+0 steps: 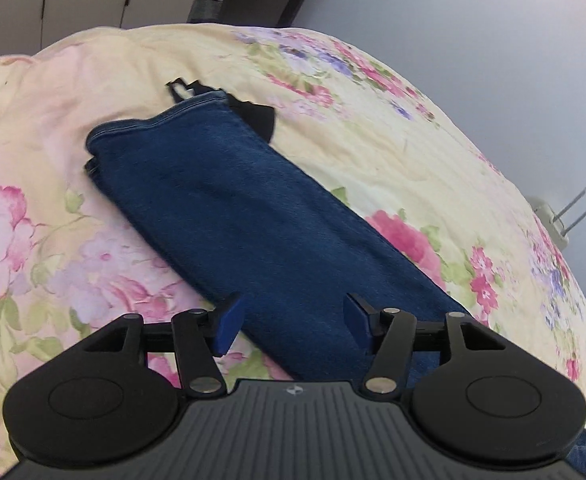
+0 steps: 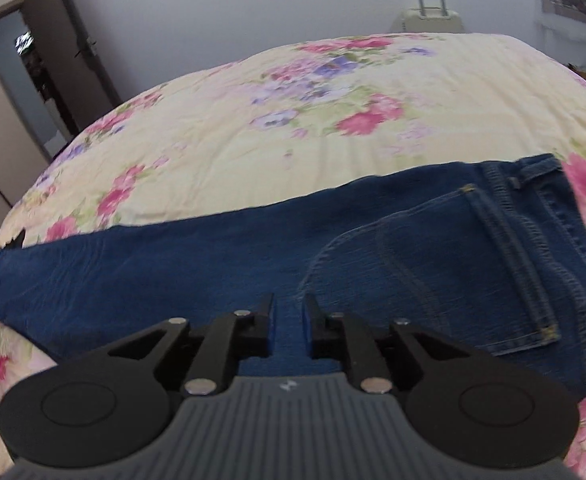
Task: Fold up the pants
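Blue jeans (image 1: pixel 233 200) lie flat on the bed with the legs laid one on the other, hem end at the far upper left. My left gripper (image 1: pixel 293 322) hovers open over the near part of the leg, with nothing between its blue pads (image 1: pixel 229 326). In the right wrist view the jeans (image 2: pixel 173 276) stretch across the frame, with the back pocket (image 2: pixel 433 272) and the waistband (image 2: pixel 533 176) at the right. My right gripper (image 2: pixel 289 314) stands over the seat area beside the pocket. Its jaws are a narrow gap apart, and only denim below shows through that gap.
A floral yellow bedspread (image 1: pixel 373 152) covers the bed (image 2: pixel 293 128). A black object (image 1: pixel 259 116) pokes out beyond the hem, and shows again (image 2: pixel 15 242) at the left edge. A suitcase with a raised handle (image 2: pixel 429 12) stands behind the bed; a door (image 2: pixel 69 60) is at the left.
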Available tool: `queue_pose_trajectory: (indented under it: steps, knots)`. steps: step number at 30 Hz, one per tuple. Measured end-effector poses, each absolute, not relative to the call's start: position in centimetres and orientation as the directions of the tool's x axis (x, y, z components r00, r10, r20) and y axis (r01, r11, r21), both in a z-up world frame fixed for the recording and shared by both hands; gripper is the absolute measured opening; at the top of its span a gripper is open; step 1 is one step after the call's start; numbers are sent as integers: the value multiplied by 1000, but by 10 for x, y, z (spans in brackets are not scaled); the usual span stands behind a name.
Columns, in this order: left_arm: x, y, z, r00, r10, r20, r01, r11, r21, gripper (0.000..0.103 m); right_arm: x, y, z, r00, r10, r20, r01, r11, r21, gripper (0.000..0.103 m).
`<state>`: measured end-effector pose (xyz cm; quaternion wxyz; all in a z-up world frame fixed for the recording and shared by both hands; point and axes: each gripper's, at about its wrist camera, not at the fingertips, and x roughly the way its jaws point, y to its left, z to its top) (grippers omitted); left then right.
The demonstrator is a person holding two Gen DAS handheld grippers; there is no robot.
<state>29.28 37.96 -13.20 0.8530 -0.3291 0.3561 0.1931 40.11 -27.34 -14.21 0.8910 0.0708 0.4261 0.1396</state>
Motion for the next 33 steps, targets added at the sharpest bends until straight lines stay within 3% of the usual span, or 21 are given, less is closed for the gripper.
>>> queue_pose_trajectory:
  steps: [6,16,19,22,24,28,33]
  knots:
    - [272,432,-163,731,24,-682,-572,565,-594,81,400,-166,-161,535,340,-773,-316,929,191,23]
    - [254,491,-208,805,85,-587,-575,357,-737,81,425,-115,-201,451,289,-845,-312,937,154,28]
    - [257,504,-210,799,131,-587,-589,362,-722,75,427,-115,-206,451,291,-843,-318,936,153,28]
    - [259,515,-218,791,165,-589,-605,353,-714,63,425,-119,-207,450,292,-844,-319,935,153,28]
    - [261,519,-223,781,186,-596,-620,351,-702,49,425,-119,-207,446,293,-846,-321,935,154,28]
    - [278,519,-223,732,221,-644,-673,381,-634,38,428,-122,-209,436,305,-847,-320,932,171,28]
    - [287,511,-193,687,264,-677,-713,426,-558,9,430,-124,-210,425,314,-849,-311,931,189,28]
